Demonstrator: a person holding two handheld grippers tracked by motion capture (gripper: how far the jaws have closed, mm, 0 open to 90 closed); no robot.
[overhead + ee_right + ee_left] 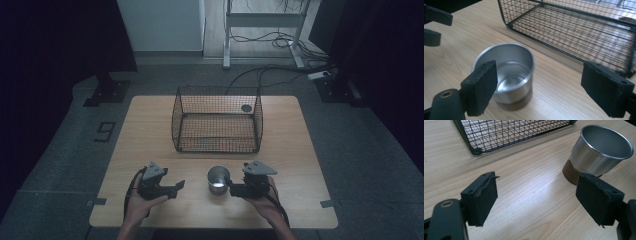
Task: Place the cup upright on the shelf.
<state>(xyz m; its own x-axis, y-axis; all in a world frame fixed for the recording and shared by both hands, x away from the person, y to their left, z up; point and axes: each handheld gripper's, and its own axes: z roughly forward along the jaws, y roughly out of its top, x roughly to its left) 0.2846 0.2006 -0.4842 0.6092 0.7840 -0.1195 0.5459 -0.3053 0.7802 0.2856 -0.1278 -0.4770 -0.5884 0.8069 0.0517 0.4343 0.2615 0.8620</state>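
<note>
While both grippers stand wide, empty: steel cup (218, 179) upright on bench (150, 125), between left gripper (179, 185) and right gripper (233, 189), near wire basket (217, 120). Step: approach. Next, probably: right gripper closing on the cup's rim.

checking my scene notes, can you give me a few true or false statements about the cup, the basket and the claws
1. The metal cup stands upright on the table. True.
2. The cup sits inside the wire basket. False: it stands on the table in front of the basket.
3. The left claw is open. True.
4. The right claw is shut on the cup. False: its jaws stand wide apart, the cup ungripped.
5. The cup is full of liquid. False: it is empty.
</note>
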